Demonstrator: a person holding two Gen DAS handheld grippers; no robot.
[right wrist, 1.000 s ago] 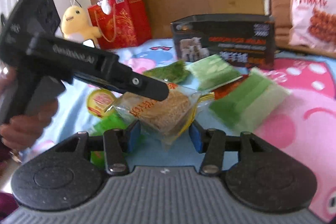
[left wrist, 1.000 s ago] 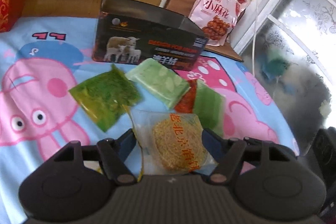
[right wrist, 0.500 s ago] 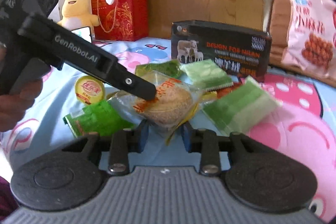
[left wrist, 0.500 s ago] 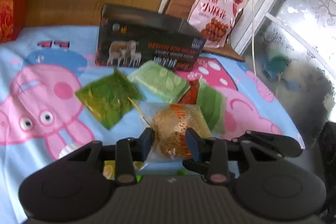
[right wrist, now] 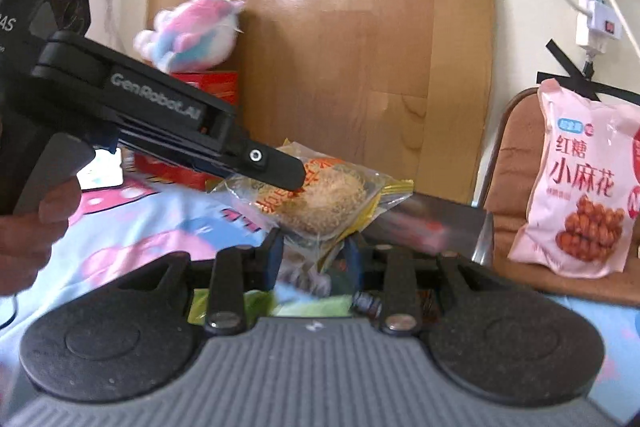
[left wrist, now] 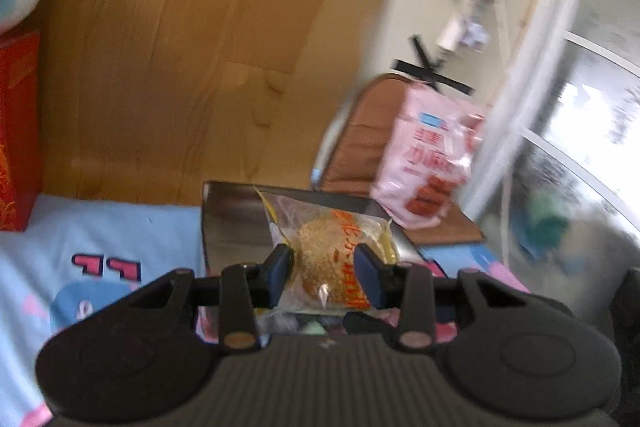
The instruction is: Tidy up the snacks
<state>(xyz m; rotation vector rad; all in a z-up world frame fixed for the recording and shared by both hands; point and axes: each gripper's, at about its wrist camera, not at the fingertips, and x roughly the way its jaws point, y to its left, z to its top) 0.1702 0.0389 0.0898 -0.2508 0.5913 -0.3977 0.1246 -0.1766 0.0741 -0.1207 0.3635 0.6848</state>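
Observation:
A clear packet (left wrist: 334,251) with a round brown cake and orange writing hangs in the air above the cartoon blanket. My left gripper (left wrist: 324,271) is shut on the packet's near end, its blue pads pressing both sides. From the other side my right gripper (right wrist: 314,255) is shut on the same packet (right wrist: 324,201), pinching its lower edge. The left gripper's finger (right wrist: 280,171) crosses the right wrist view from the left and lies on the packet's top. Just behind the packet stands the dark open box (left wrist: 234,227), also in the right wrist view (right wrist: 436,223).
A pink snack bag (right wrist: 584,187) leans on a brown chair (left wrist: 352,155) at the right. A red gift bag (left wrist: 18,131) and a plush toy (right wrist: 192,35) stand at the left by the wooden headboard. Green packets (right wrist: 256,301) lie below on the blanket (left wrist: 100,227).
Both grippers closed on the cake packet and lifted it off the blanket, up and towards the dark box. The other packets have dropped out of sight beneath the grippers.

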